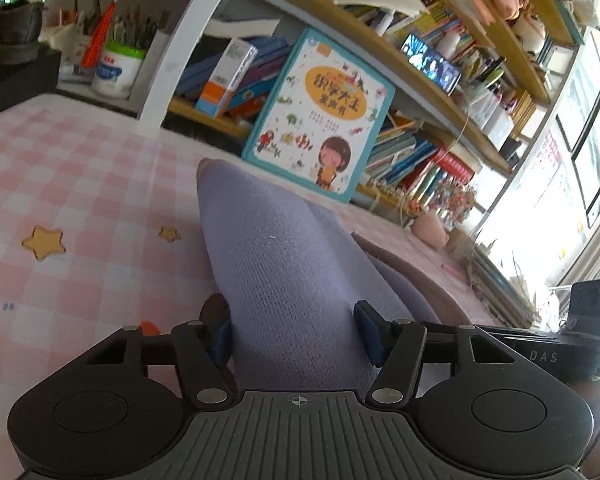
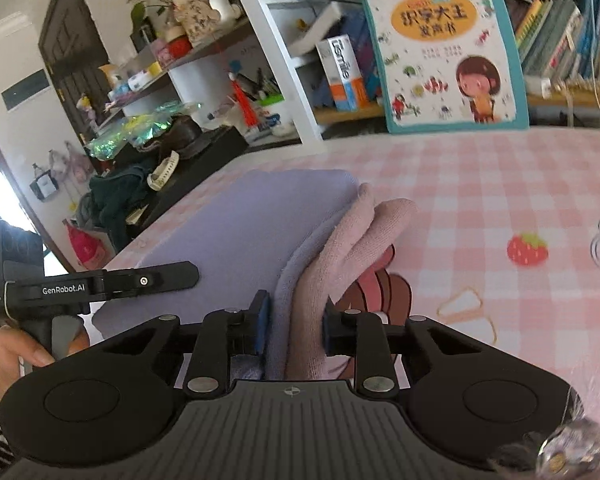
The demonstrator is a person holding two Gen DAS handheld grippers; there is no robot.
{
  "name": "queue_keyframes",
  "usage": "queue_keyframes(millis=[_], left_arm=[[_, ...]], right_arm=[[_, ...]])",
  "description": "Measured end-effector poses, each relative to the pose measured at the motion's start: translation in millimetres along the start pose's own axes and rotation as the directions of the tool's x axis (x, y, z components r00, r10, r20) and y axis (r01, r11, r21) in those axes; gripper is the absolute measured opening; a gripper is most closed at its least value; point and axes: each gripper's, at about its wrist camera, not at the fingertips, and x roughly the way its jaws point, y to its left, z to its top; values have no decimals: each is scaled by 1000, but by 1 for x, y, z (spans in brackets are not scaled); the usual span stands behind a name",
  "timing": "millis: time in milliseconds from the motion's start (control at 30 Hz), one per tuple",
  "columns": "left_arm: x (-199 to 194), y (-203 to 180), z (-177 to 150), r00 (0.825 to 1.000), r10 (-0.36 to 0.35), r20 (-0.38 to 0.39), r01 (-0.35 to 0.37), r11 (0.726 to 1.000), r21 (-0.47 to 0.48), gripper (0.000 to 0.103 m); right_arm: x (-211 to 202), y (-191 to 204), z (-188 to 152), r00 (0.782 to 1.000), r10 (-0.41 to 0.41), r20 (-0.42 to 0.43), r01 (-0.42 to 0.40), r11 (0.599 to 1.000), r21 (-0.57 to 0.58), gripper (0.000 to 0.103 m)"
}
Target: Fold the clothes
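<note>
Left gripper [image 1: 294, 334] clamps one lavender garment [image 1: 276, 264], cloth bunched between both blue pads. Right gripper [image 2: 294, 326] pinches the same garment's [image 2: 236, 232] edge together with its pink lining [image 2: 340, 248], jaws narrow on the fabric. Garment lies folded on one pink checked tablecloth [image 2: 480, 200]. On it: two yellow stars [image 1: 44, 242], one strawberry print [image 2: 527, 249]. Behind, one children's book [image 1: 320, 120] leans upright against crowded shelves [image 1: 440, 92].
</note>
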Motion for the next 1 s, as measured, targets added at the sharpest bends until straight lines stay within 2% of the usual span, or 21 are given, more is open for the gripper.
queue_keyframes(millis=[233, 500, 733, 1000], left_arm=[[16, 1, 29, 1000, 10, 6, -10, 999, 37, 60], [52, -3, 62, 1000, 2, 20, -4, 997, 74, 60], [94, -2, 82, 1000, -12, 11, 11, 998, 67, 60], [139, 17, 99, 1000, -18, 3, 18, 999, 32, 60]], right_arm=[[14, -3, 18, 999, -19, 41, 21, 999, -46, 22], [31, -27, 48, 994, -46, 100, 52, 997, -57, 22], [47, -59, 68, 990, -69, 121, 76, 996, -55, 22], [75, -91, 90, 988, -88, 129, 96, 994, -58, 22]])
